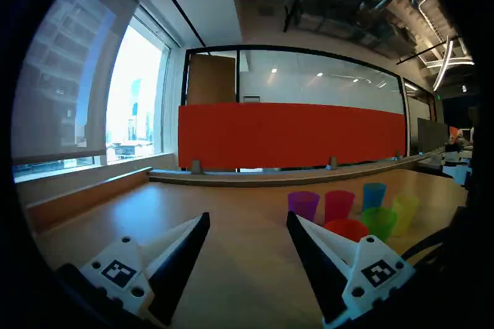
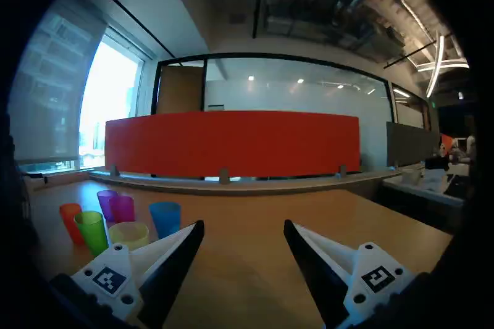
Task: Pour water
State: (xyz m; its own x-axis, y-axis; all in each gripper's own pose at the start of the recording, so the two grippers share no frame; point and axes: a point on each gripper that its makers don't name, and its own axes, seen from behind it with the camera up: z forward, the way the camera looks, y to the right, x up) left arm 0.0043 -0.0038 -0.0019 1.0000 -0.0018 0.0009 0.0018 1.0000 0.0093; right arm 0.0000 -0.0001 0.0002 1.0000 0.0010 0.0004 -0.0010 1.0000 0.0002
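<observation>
Several coloured plastic cups stand close together on the wooden table (image 1: pixel 241 255). In the left gripper view they lie ahead on the right: a purple cup (image 1: pixel 303 204), a pink cup (image 1: pixel 339 205), a blue cup (image 1: pixel 373 195), a yellow cup (image 1: pixel 404 212), a green cup (image 1: pixel 379 222) and an orange cup (image 1: pixel 346 229) just past my right finger. My left gripper (image 1: pixel 247 218) is open and holds nothing. In the right gripper view the cups sit at the lower left: orange cup (image 2: pixel 70 221), green cup (image 2: pixel 92 231), yellow cup (image 2: pixel 128 234), blue cup (image 2: pixel 165 218). My right gripper (image 2: pixel 242 224) is open, empty.
A red divider panel (image 1: pixel 290 134) runs along the table's far edge, with a glass wall behind it. Large windows (image 1: pixel 133 107) are on the left. Another desk with items (image 2: pixel 426 181) stands at the right. Bare tabletop (image 2: pixel 247 267) stretches ahead of both grippers.
</observation>
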